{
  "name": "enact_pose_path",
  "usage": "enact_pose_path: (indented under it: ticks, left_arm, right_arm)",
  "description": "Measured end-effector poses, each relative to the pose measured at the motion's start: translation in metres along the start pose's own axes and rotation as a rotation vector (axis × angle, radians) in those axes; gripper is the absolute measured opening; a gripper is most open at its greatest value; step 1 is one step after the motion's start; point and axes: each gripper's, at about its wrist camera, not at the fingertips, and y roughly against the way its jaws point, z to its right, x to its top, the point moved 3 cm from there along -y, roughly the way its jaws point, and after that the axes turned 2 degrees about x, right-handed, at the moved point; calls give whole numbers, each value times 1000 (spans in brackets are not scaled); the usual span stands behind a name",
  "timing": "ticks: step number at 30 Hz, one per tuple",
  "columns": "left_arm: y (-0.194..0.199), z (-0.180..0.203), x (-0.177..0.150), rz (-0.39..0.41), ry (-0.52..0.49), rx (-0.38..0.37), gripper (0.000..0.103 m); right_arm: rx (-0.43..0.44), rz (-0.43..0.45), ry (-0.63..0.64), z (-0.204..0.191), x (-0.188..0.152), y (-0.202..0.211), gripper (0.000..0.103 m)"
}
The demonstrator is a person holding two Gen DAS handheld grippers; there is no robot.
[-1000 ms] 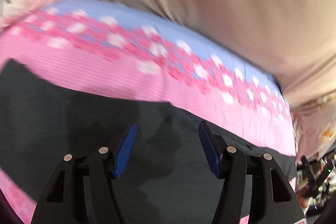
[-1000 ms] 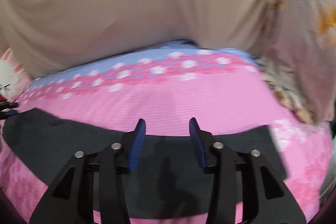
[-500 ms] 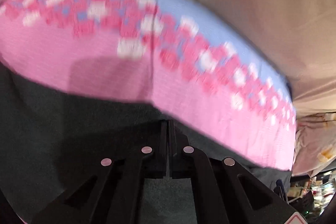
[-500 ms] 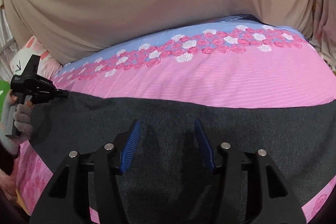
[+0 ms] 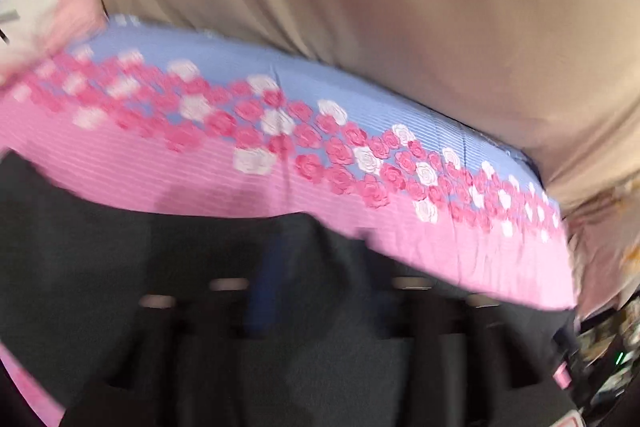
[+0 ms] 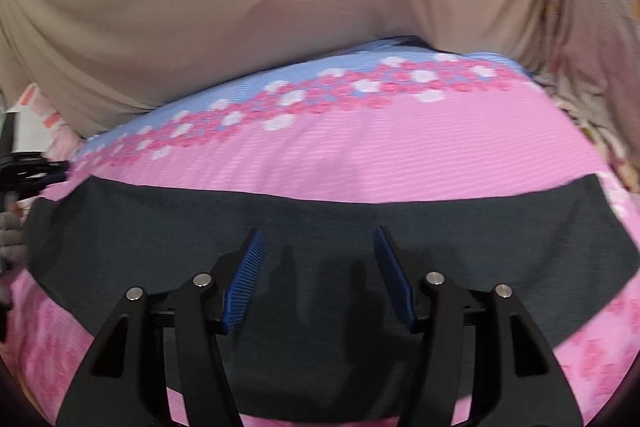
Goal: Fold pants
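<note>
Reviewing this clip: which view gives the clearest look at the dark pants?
The right wrist view. There the pants lie as a flat dark band across the pink bedsheet, far edge and both ends sharp, below the open right gripper. The left wrist view is motion-blurred and shows only part of the pants.

A pink bedsheet (image 6: 400,155) with a rose band and blue strip meets a beige cover (image 6: 240,7) behind.
</note>
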Motion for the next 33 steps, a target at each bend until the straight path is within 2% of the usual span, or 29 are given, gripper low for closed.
enact_pose_path:
  ticks: [1, 3, 8, 10, 11, 13, 15, 16, 17, 20, 21, 22, 23, 25, 28, 31, 33]
  left_arm:
    - [11, -5, -5, 24, -16, 21, 63]
    - [35, -28, -19, 49, -17, 74, 63]
    - [66, -111, -57, 48, 153, 193, 63]
    - [71, -142, -71, 37, 222, 239, 63]
    - [71, -152, -76, 27, 239, 260, 63]
    - [67, -168, -86, -2, 264, 308, 61]
    - [60, -179, -94, -40, 278, 332, 61]
    - [61, -180, -94, -26, 271, 337, 61]
    - [61, -179, -95, -30, 265, 349, 60]
    - [61, -181, -95, -41, 278, 364, 60]
    - [62, -184, -96, -40, 283, 361, 60]
    - [63, -186, -96, -38, 291, 354, 60]
    - [65, -188, -98, -34, 296, 348, 60]
    - [66, -189, -99, -33, 297, 347, 57]
    - [70, -188, -103, -41, 280, 355, 52]
    - [76, -190, -106, -50, 291, 351, 48]
    - [88, -191, -110, -40, 324, 347, 44]
  right_arm:
    - [-56, 7, -24, 23, 0, 6, 55]
    - [-123, 18, -90, 60, -1, 16, 55]
    - [-264, 31, -235, 141, -12, 43, 55]
    - [-298, 36, -274, 160, -18, 52, 56]
    - [-303, 35, -289, 167, -21, 55, 59]
    - [-276, 5, -338, 179, -27, 50, 62]
    - [-260, -24, -331, 181, -26, 43, 45]
    - [-274, -25, -302, 177, -23, 42, 22]
    - [-297, -24, -260, 173, -18, 41, 6]
    - [-343, -1, -249, 178, -11, 49, 5]
    - [-367, -18, -245, 184, -15, 48, 5]
    - [-425, -57, -243, 193, -23, 41, 6]
    - [-418, -59, -276, 198, -26, 42, 9]
    - [-391, 14, -313, 192, -23, 61, 10]
    - [-348, 68, -217, 151, -12, 73, 11]
    - [-183, 66, -100, 82, -1, 64, 15]
    - [-105, 41, -39, 43, -1, 51, 27]
